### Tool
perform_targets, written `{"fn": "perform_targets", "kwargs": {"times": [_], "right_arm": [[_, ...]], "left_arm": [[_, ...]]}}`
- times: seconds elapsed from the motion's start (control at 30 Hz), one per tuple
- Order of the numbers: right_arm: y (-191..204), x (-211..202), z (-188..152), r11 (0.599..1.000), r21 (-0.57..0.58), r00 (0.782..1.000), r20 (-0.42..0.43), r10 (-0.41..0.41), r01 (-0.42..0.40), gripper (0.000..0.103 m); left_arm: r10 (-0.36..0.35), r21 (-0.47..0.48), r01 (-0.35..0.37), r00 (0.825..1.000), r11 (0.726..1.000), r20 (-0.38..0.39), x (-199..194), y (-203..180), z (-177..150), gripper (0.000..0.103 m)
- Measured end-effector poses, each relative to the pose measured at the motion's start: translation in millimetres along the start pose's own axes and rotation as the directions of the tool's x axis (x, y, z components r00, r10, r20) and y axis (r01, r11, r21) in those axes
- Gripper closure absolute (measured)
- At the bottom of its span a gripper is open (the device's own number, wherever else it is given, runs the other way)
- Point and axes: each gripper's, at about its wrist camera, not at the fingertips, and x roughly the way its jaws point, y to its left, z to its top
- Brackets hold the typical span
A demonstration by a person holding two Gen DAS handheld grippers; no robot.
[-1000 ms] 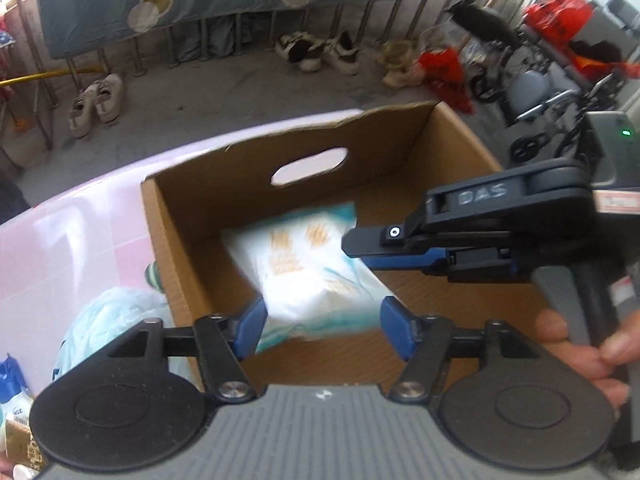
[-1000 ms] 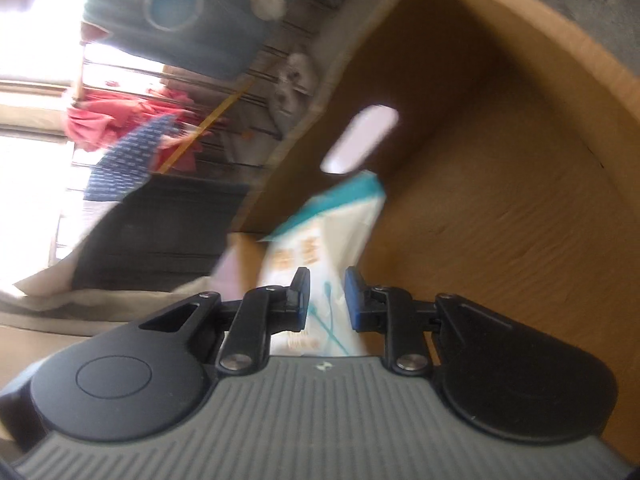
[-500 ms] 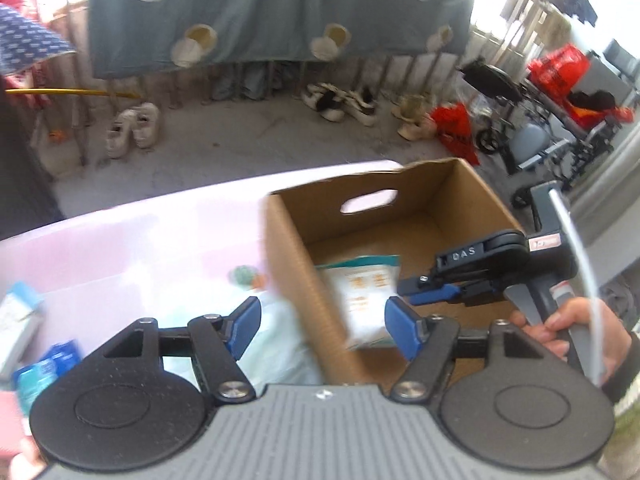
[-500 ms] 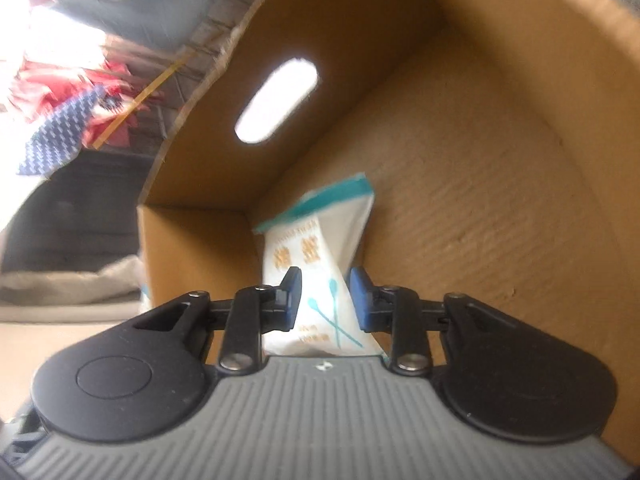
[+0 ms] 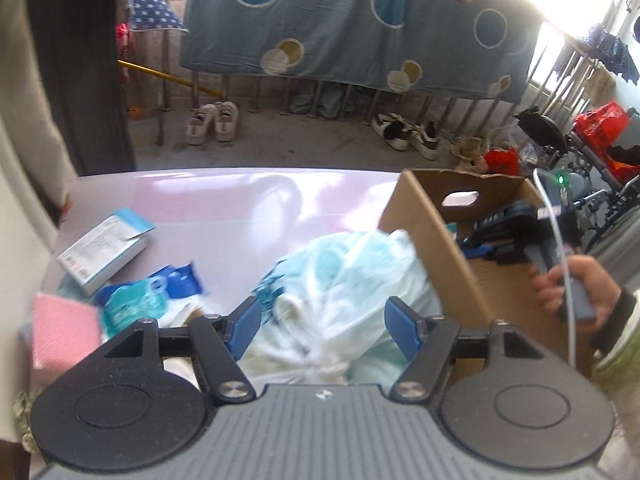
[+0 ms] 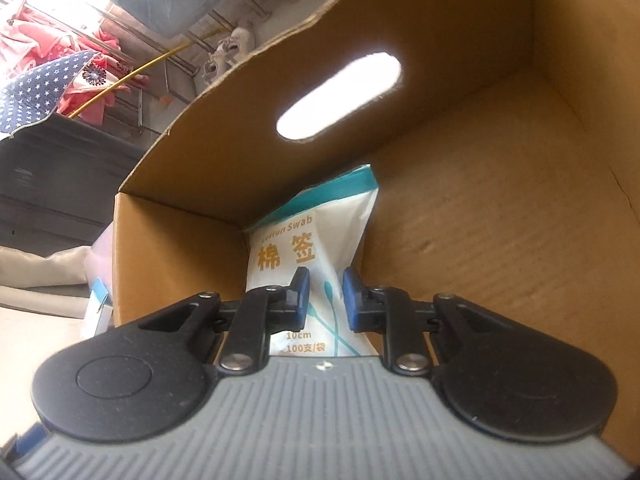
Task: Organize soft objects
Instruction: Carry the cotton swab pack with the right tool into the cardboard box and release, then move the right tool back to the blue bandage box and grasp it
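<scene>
Since the earlier frames, left claw [image 5: 320, 322] has swung away from the cardboard box [image 5: 436, 252] to hang, tilted down, over a knotted translucent plastic bag [image 5: 340, 280] lying on the pink surface [image 5: 224, 200] against the box's outer wall; its blue pads stand wide, gripping nothing. Left of the bag lie a pink pack [image 5: 64, 330], blue packets [image 5: 152, 292] and a carton [image 5: 106, 248]. Right hand [image 5: 576, 288] angles its claw [image 6: 323, 298] into the box; jaws just narrowed, pinching the white, teal-topped cotton swab pack [image 6: 316, 248] at the box's left inner corner.
</scene>
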Motion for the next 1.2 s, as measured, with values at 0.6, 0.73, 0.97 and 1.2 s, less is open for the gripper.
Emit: {"fn": "perform_targets", "kwargs": {"times": [0.6,0.73,0.97,1.2], "right_arm": [[-12.9,-47.1,3.3,0.994,0.077,0.99,0.124,0.07,-0.08,0.05],[-10.3,-84.8,2.9,0.991,0.07,0.98,0.17,0.101,-0.114,0.05],[18.5,-150.4,-18.2,0.976,-0.002,0.956,0.201,0.212,-0.216,0.049],[86.2,-167.4,-41.8,0.947,-0.074,0.942,0.099,0.32,-0.314,0.046]], "left_arm": [[0.142,0.008,-0.144,0.98,0.99,0.137,-48.4,25.2,-77.5,0.028],[0.162,-0.014,-0.162,0.971,0.987,0.178,-62.3,30.9,-85.9,0.028],[0.224,-0.022,-0.225,0.947,0.974,0.232,-80.5,33.5,-99.6,0.028],[0.291,-0.009,-0.3,0.918,0.954,0.271,-93.9,42.0,-112.7,0.024]]}}
